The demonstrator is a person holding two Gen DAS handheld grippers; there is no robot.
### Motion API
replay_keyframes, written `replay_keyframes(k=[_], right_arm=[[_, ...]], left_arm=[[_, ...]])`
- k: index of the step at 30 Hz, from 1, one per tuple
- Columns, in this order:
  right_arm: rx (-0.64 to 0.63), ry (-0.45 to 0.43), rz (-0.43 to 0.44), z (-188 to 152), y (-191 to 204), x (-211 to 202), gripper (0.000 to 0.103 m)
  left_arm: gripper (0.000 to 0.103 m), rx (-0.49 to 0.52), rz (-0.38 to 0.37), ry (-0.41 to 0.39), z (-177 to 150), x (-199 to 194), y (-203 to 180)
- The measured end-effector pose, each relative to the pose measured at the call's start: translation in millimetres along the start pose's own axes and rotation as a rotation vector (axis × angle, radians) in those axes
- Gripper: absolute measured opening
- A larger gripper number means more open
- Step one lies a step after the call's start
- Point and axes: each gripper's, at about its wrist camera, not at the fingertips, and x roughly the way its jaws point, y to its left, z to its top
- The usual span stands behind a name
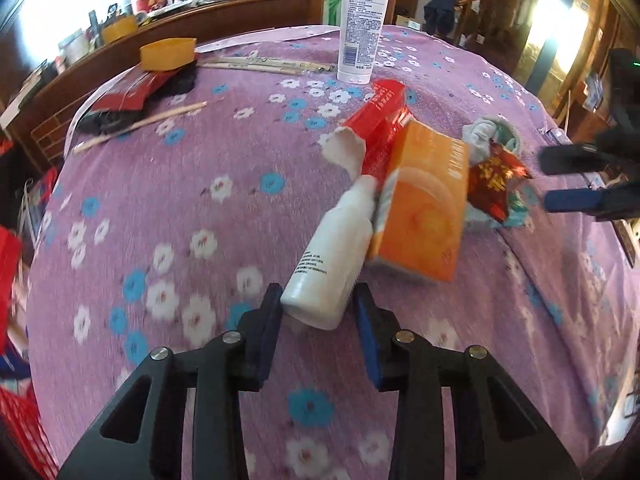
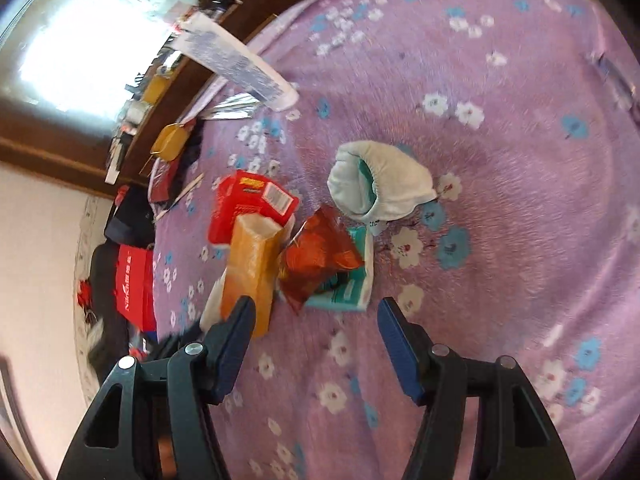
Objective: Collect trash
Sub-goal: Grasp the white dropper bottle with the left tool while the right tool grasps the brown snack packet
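A white bottle lies on the purple flowered cloth, leaning against an orange box. My left gripper has its blue pads against both sides of the bottle's base. Behind the orange box lie a red box, a red foil wrapper and a white and teal sock. My right gripper hangs open just above the cloth, nothing between its fingers. The red wrapper and a teal pack lie just ahead of it, with the orange box by its left finger.
A white lotion tube stands at the far side of the cloth. Wooden sticks, a yellow tub and a red packet lie at the far left. A red bag sits off the cloth's left edge.
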Motion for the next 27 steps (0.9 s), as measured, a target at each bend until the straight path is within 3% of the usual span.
replay_keyframes(k=[3, 7, 11, 13, 17, 21, 25, 27], right_arm=[[-0.008, -0.008, -0.022, 7, 6, 10, 0.068], [-0.068, -0.01, -0.077, 16, 19, 24, 0.068], [-0.135, -0.009, -0.146, 20, 31, 37, 0.067], [-0.21, -0.02, -0.212, 19, 38, 41, 0.055], [-0.262, -0.049, -0.226, 13, 37, 32, 0.046], [-0.323, -0.085, -0.226, -2, 37, 8, 0.045], [-0.392, -0.134, -0.214, -23, 45, -16, 0.044], [-0.42, -0.142, -0.205, -35, 49, -26, 0.044]], left_arm=[[0.034, -0.039, -0.008, -0.019, -7, -16, 2], [0.057, -0.076, -0.006, -0.051, -4, -30, 10], [0.061, -0.072, 0.01, -0.046, 9, -27, 14], [0.061, -0.066, 0.006, -0.045, 16, -20, 10], [0.061, -0.041, 0.027, -0.016, 21, -3, 2], [0.057, -0.065, -0.001, -0.026, 23, 2, 4], [0.04, -0.064, -0.022, -0.019, 23, 0, 2], [0.04, -0.063, -0.022, -0.015, 19, -4, 1]])
